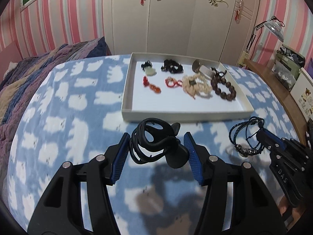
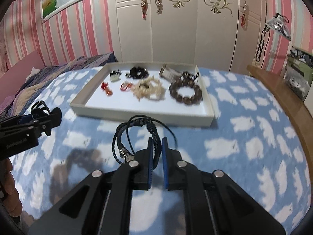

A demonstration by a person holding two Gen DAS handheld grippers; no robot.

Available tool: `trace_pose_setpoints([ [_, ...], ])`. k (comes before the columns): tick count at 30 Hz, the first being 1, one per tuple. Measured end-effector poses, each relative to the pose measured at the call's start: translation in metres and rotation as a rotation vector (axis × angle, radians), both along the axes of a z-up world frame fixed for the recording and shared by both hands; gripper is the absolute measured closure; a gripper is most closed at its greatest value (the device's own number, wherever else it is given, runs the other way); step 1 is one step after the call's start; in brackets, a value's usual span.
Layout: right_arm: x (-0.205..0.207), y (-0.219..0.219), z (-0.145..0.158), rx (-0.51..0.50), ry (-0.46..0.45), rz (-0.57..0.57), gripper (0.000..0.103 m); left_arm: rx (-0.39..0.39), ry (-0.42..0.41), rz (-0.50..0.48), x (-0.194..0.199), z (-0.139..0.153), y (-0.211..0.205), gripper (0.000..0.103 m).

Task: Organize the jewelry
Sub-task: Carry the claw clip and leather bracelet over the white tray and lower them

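Left tool (image 1: 156,146), lower centre of its own view: jaws about half apart, blue pads pressing both sides of a black pendant with coiled cord (image 1: 154,146), held clear above the bedspread. Right tool (image 2: 156,152), lower centre of its view: jaws nearly closed, pinching a black braided bracelet (image 2: 135,139) with metal beads; the loops hang out to the left of the fingers.

Bed with blue cloud-print bedspread (image 1: 64,117) fills the lower half of both views. White tray (image 1: 247,105) sits on it, upper centre, in front of the wardrobe (image 1: 176,19).

Tray contents, largest first: brown wooden bead bracelet (image 1: 224,88) at right; cream bead strand (image 1: 197,86) just left of it; black tangled piece (image 1: 172,66) at the back; a brown and white item (image 1: 201,67) at back right, too blurred to identify; pale green pendant (image 1: 149,68) at back left; red cord piece (image 1: 172,82) and red-orange pendant (image 1: 152,86) toward the front.

Progress, judged: well along. Seven pieces lie spaced in two rows. The front strip of the tray is bare. No loose jewelry visible on the bedspread, so the two held pieces look like the last to place.
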State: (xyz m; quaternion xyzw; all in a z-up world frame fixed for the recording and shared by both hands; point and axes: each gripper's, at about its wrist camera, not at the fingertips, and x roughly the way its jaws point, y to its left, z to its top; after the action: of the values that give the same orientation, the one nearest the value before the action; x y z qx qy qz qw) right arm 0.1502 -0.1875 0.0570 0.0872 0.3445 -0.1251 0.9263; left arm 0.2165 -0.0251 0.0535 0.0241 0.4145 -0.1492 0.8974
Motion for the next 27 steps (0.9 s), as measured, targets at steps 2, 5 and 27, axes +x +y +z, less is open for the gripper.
trace_pose_setpoints([
  [2,0.009,-0.006,0.008,-0.011,-0.014,-0.01,0.095,0.0,-0.01,0.005,0.01,0.004,-0.004,0.047],
  [5,0.025,-0.016,0.015,-0.016,-0.023,-0.019,0.095,-0.011,-0.01,0.009,0.029,0.008,-0.007,0.047],
  [27,0.12,-0.048,-0.031,0.078,0.072,-0.03,0.095,0.029,0.039,0.002,0.128,-0.047,-0.044,0.047],
])
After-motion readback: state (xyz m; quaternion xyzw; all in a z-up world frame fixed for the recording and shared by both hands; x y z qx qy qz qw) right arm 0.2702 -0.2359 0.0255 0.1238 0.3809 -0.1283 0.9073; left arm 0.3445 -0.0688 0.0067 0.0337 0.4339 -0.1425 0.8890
